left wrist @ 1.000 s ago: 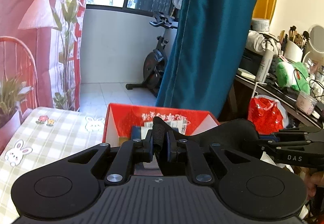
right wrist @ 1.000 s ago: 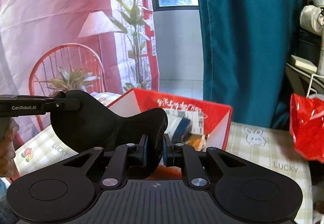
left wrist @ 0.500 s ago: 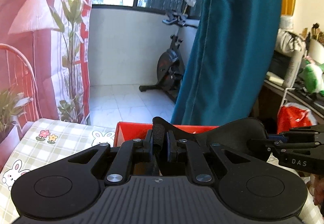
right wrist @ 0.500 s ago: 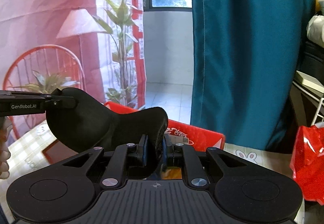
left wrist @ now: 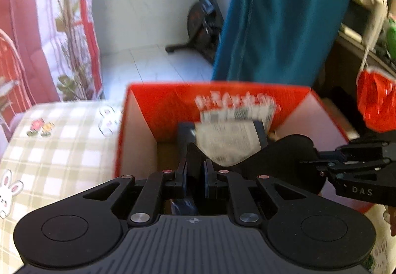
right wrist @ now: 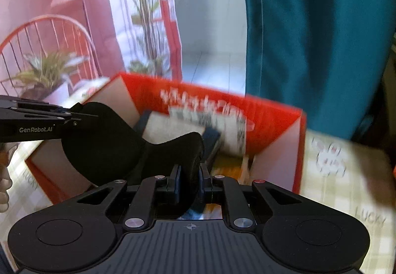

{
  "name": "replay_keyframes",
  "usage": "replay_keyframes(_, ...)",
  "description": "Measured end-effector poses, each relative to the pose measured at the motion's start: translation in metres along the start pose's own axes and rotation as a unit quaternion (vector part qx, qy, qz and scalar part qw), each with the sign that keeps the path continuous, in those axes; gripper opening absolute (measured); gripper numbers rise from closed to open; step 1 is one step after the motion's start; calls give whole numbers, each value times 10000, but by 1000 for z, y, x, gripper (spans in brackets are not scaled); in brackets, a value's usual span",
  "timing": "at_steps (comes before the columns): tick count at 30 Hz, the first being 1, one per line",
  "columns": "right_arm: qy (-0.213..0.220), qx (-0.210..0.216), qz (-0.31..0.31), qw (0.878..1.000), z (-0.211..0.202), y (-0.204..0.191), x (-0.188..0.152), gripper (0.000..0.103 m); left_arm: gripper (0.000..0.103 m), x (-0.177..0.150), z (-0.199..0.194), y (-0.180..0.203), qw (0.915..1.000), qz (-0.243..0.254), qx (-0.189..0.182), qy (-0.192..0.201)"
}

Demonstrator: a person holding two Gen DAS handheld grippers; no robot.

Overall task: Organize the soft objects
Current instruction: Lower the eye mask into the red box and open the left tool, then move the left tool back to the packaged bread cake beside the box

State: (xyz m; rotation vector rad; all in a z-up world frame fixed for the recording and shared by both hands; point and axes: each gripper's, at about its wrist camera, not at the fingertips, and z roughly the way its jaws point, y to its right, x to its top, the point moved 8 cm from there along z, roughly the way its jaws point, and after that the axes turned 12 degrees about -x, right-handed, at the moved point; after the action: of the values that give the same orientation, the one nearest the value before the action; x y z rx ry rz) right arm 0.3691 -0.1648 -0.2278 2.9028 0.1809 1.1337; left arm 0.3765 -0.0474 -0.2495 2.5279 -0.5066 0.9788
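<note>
Left wrist view: open red cardboard box [left wrist: 158, 110] on checked bunny tablecloth [left wrist: 57, 147] holds blurred white printed packets [left wrist: 232, 135]; left gripper [left wrist: 195, 175] clamped on one end of curved black soft pad [left wrist: 279, 157] above the box, right gripper [left wrist: 356, 172] pinching its far end, teal curtain [left wrist: 279, 16] behind. Right wrist view: right gripper [right wrist: 189, 183] clamped on the same pad [right wrist: 111, 145] over the box [right wrist: 274, 113], left gripper [right wrist: 37, 120] on its other end.

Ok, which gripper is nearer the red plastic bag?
Right. The right gripper is just below the red plastic bag in the left wrist view; the left gripper is farther left, over the red box.
</note>
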Motion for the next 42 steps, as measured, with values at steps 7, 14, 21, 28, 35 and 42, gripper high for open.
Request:
replay_keyframes(7, -552, -8, 96, 9984, 13, -5, -22, 13, 14, -15, 9, 4, 9993, 117, 73, -335)
replay_keyframes(14, -718, -163, 81, 9973, 18, 0, -28, 13, 14, -21, 11, 0, 9987, -3, 30, -511)
replay_keyframes(21, -642, -463, -75, 9968, 9, 7, -28, 26, 64, -15, -3, 15, 9991, 301, -71, -299)
replay_keyframes(28, -325, -588, -76, 9977, -20, 14, -23, 34, 65, -12, -27, 26, 9993, 361, -26, -120)
replay_keyframes(35, 119, -474, -87, 9988, -58, 15, -23, 34, 65, -16, -59, 37, 9991, 376, -26, 176)
replay_keyframes(42, 742, -316, -222, 9965, -102, 8, -35, 34, 65, -35, -87, 53, 9980, 375, -29, 501)
